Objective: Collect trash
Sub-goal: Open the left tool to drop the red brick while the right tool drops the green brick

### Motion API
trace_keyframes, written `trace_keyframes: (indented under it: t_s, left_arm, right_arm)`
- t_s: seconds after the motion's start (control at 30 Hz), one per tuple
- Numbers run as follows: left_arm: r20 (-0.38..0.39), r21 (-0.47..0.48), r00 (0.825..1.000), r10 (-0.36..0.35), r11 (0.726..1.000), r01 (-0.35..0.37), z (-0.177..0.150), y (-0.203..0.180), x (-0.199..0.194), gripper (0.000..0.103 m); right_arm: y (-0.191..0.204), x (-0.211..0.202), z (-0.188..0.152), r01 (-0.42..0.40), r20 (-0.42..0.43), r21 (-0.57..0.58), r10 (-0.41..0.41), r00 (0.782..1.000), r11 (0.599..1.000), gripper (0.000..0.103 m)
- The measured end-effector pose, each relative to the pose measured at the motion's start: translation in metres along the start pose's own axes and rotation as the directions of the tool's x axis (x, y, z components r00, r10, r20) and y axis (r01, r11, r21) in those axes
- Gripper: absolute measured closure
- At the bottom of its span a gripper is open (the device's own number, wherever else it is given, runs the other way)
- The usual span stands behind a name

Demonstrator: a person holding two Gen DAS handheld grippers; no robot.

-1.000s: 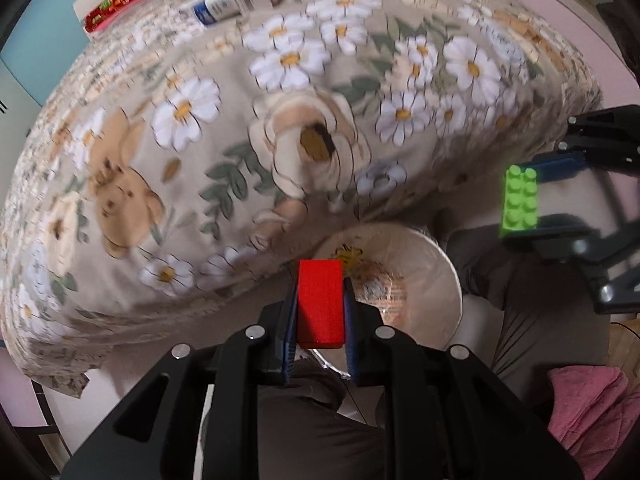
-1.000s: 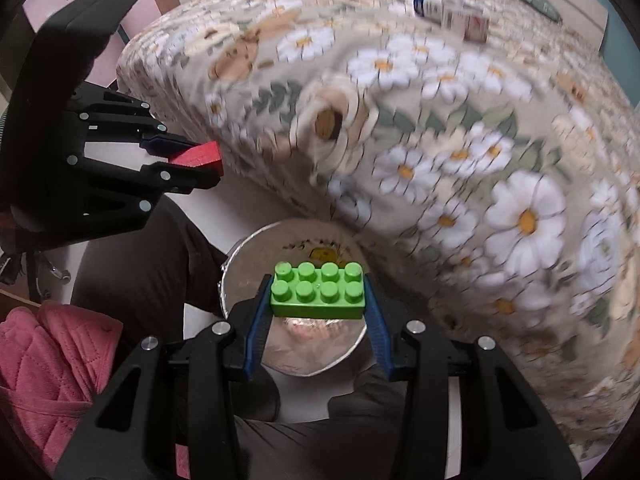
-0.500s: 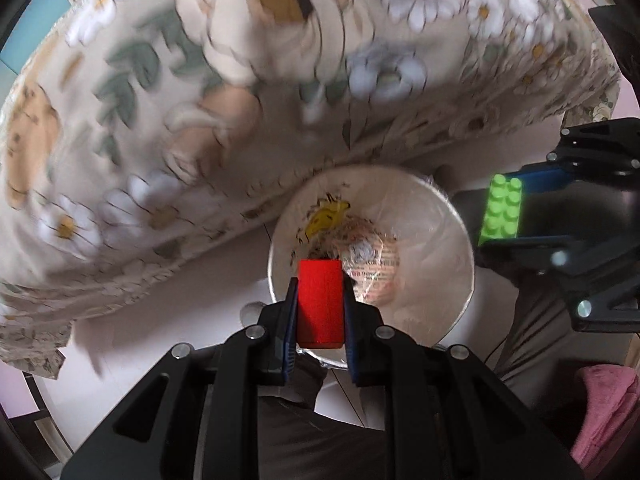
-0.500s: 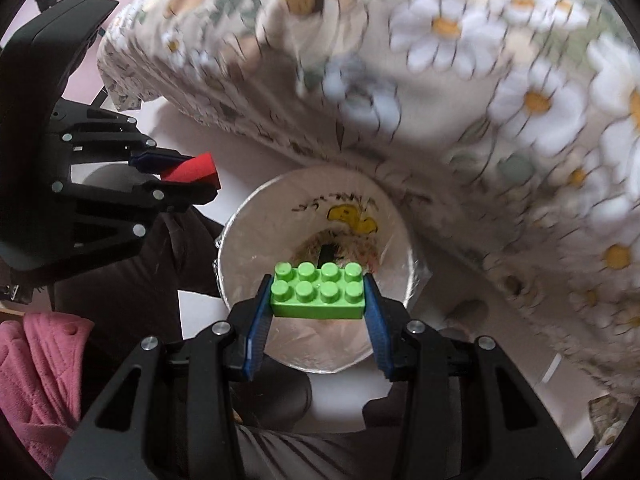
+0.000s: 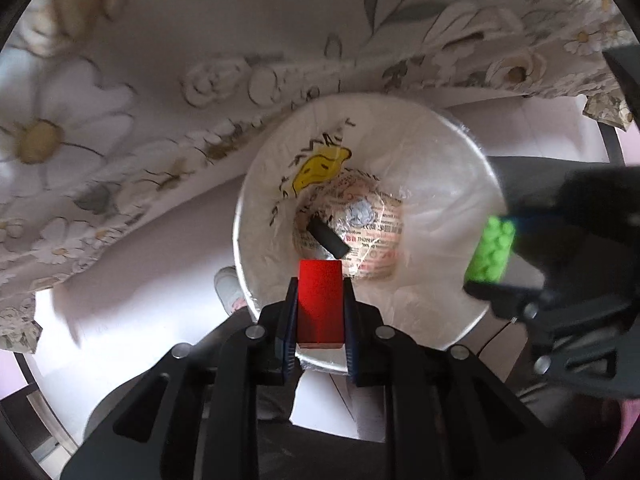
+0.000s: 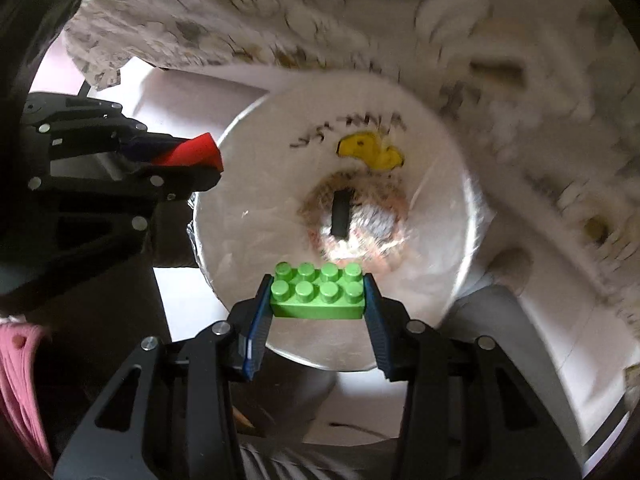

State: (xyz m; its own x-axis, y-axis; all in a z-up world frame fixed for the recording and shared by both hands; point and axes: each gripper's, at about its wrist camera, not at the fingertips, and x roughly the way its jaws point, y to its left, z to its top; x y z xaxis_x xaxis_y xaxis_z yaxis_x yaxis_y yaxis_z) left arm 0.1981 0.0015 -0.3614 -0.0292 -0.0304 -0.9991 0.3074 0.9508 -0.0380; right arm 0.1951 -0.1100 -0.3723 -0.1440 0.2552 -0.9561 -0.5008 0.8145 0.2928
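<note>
Both clamped: left gripper [image 5: 321,312] on red block [image 5: 320,304], right gripper [image 6: 318,300] on green brick [image 6: 318,294], seemingly over bin [image 6: 240,280]

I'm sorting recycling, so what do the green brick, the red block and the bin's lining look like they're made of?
Green brick: glossy moulded plastic, going by its studs and sheen. Red block: smooth and matte, painted wood or plastic, hard to tell. Bin lining: thin, shiny, crinkled plastic film.

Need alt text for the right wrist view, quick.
The right hand-held gripper grips a green studded brick above a lined bin holding a black piece. At left, the left hand-held gripper holds a red block; floral fabric drapes behind.
</note>
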Motion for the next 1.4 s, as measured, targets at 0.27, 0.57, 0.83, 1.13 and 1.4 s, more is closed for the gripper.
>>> trace_keyframes:
  t_s: [0.27,0.57,0.83,1.13,1.4]
  left_arm:
    - [-0.062,-0.067,0.997,-0.055,0.996,0.05,0.004,0.001,0.042,0.081]
    - [-0.1,-0.135,0.989,-0.113,0.986,0.099,0.013,0.007,0.074,0.081]
    - [-0.141,-0.144,0.982,-0.125,0.984,0.105,0.016,0.002,0.096,0.081]
    - [-0.152,-0.165,0.98,-0.126,0.981,0.1,0.02,0.005,0.101,0.064]
    - [-0.149,-0.18,0.979,-0.137,0.978,0.11,0.02,0.008,0.099,0.063]
  right_arm:
    - [-0.01,0.034,0.0,-0.008,-0.068,0.086,0.014,0.998,0.996,0.058]
    - [-0.021,0.067,0.002,-0.014,-0.122,0.183,0.036,0.992,0.983,0.058]
    - [-0.018,0.086,0.002,-0.007,-0.168,0.195,0.04,0.985,0.981,0.058]
    - [-0.018,0.096,0.005,0.033,-0.187,0.188,0.002,0.982,0.982,0.046]
    - [-0.021,0.089,0.005,0.008,-0.156,0.216,0.026,0.987,0.976,0.045]
